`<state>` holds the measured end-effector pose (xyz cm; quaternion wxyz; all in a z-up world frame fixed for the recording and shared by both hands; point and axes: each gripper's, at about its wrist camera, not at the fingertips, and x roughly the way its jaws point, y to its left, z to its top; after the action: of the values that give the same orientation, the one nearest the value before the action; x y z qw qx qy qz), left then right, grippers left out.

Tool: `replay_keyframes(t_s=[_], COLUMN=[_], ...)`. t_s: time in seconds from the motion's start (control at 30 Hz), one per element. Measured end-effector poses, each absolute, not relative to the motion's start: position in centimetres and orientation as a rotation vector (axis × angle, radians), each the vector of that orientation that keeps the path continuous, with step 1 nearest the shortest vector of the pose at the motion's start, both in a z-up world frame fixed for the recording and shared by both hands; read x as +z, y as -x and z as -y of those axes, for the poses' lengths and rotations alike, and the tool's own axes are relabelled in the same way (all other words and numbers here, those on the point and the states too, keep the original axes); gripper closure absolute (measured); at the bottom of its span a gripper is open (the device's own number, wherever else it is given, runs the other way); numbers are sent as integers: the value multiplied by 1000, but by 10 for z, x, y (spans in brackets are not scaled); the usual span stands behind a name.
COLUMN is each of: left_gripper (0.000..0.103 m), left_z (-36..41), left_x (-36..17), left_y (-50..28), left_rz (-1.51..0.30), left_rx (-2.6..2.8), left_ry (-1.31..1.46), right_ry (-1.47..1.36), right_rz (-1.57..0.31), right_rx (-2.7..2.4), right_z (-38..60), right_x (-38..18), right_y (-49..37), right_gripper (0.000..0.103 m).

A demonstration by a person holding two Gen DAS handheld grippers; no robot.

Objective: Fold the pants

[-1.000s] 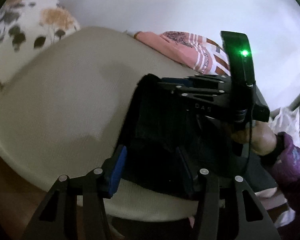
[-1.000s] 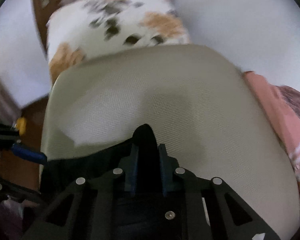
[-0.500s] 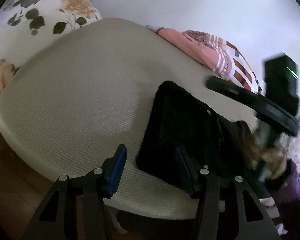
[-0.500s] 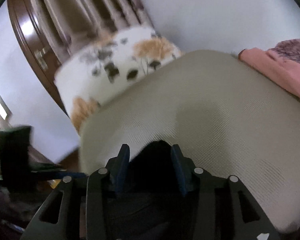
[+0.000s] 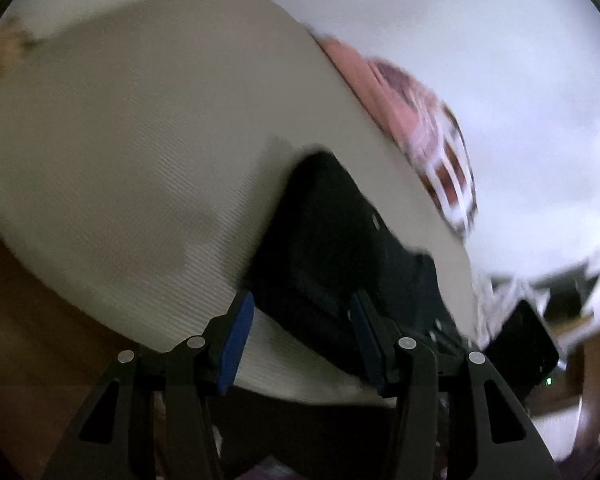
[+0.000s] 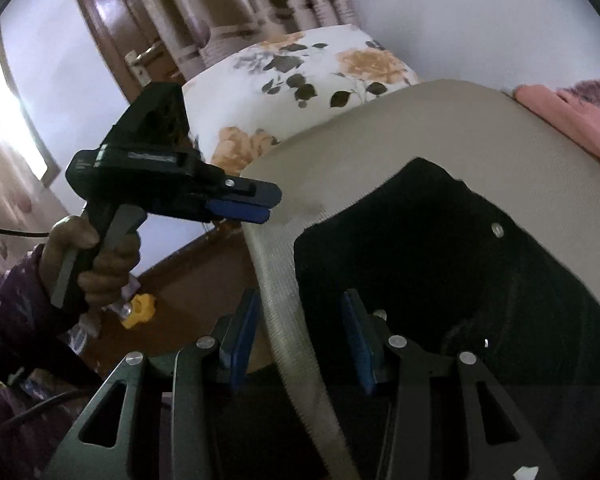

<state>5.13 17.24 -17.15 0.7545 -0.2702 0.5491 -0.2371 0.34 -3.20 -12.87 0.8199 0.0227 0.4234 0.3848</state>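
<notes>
The black pants (image 5: 340,240) lie folded in a compact stack on the beige mesh seat (image 5: 140,140), near its front right edge. They also show in the right wrist view (image 6: 440,260), with a metal button on top. My left gripper (image 5: 300,332) is open and empty, just in front of the stack at the seat edge. In the right wrist view the left gripper (image 6: 260,208) hovers at the seat's left edge, held in a hand. My right gripper (image 6: 300,332) is open and empty, its fingers straddling the seat's rim beside the pants.
A pink striped garment (image 5: 420,120) lies behind the seat on the right. A floral cushion (image 6: 312,76) stands behind the seat. A wooden door (image 6: 112,32) and curtains are at the back left. A yellow object (image 6: 140,310) lies on the brown floor.
My right gripper has let go of the pants, opened and pulled back and to the left of the stack. My left gripper stays open and has shifted closer to the seat edge.
</notes>
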Motion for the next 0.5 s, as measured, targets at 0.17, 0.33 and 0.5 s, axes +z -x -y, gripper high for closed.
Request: replay_keyframes(t_s=[0.17, 0.33, 0.5], left_gripper=[52, 87, 87], left_z=[-135, -127, -116], left_x=[-185, -180, -174], left_y=[-52, -63, -73], left_rz=[-1289, -1268, -1254], left_rx=[-566, -539, -542], left_ry=[530, 481, 428], right_ry=[13, 75, 184], right_rz=[-916, -908, -901], right_rx=[759, 718, 609], right_z=[37, 23, 8], right_x=[-140, -152, -166], right_y=[7, 4, -1], right_gripper=[61, 47, 89])
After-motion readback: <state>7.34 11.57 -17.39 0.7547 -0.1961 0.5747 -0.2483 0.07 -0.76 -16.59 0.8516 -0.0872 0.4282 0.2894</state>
